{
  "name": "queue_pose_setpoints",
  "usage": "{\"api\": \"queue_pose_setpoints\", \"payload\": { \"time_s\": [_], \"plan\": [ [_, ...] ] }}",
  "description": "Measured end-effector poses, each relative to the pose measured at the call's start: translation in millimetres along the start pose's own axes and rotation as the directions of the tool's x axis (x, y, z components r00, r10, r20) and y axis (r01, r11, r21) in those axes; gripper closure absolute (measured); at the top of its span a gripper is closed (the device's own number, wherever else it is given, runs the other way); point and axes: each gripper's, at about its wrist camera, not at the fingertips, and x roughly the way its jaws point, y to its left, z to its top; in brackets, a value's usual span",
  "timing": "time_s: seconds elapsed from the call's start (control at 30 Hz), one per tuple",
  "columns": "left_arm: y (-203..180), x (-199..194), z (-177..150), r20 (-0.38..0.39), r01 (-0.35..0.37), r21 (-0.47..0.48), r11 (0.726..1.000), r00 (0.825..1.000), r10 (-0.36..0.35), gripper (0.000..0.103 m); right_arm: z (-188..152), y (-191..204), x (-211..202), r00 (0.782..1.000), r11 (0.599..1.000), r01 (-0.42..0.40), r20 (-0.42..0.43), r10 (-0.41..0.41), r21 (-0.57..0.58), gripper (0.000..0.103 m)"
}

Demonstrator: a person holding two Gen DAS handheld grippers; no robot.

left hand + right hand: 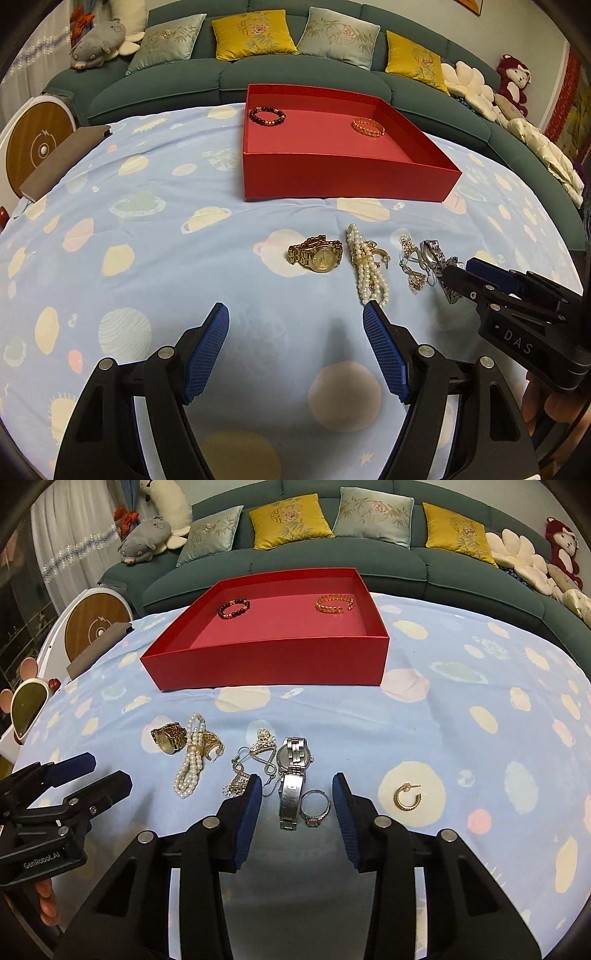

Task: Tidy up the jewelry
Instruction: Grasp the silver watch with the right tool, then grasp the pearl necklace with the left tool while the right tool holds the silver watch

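The red box [266, 657] looked like matt cardboard. The cloth [443, 709] under it was a soft printed cotton with light wrinkles. The gold watch [318, 254] and the silver watch [291, 775] were shiny polished metal. The pearl strand [367, 264] had a smooth, glossy surface. The gripper pads [207, 354] were blue ribbed rubber on matt black plastic. The sofa cushions [253, 35] had a silky shine.

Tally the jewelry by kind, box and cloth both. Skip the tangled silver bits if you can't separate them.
Watches: 2 (gold watch, silver watch)
Bracelets: 3 (dark bead bracelet and gold cuff in the red box; pearl bracelet on the cloth)
Rings: 1 (ring)
Loose hoop earrings: 1 (gold hoop earring)
Total: 7
Not counted: tangled silver pieces, cannot separate them.
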Motion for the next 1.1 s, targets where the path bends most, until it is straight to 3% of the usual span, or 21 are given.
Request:
{"api": "queue_pose_setpoints", "payload": {
  "time_s": [0.2, 0.37, 0.77, 1.0, 1.1],
  "plan": [
    [3.4, -0.2, 2.5, -0.003, 0.013, -0.013, 1.0, 1.0, -0.013, 0.031, 0.3, -0.5, 5.8, 1.0, 1.0, -0.003, -0.017, 0.003, 0.007, 0.076],
    [4.0, 0.7, 3.7, -0.009, 0.029, -0.031, 0.999, 1.0, -0.029, 0.031, 0.7, -4.3, 5.3, 1.0, 0.999, -0.021, -0.016, 0.021, 0.032, 0.092],
    [-3.5, 11.7, 12.9, -0.03, 0.127, -0.13, 0.983, 0.991, -0.132, 0.031, 10.2, -11.2, -42.0, 0.992, 0.996, -0.069, 0.107, 0.063, 0.055, 0.092],
    [-22.0, 26.4, 21.1, -0.021, 0.098, -0.093, 0.991, 0.995, -0.1, 0.031, 8.5, -17.3, -54.0, 0.99, 0.994, -0.085, 0.118, 0.077, 0.067, 0.092],
    [-26.4, 36.0, 22.5, -0.026, 0.075, -0.076, 0.994, 0.997, -0.078, 0.045, 7.1, -19.1, -54.9, 0.99, 0.994, -0.085, 0.117, 0.077, 0.071, 0.092]
  ]
}}
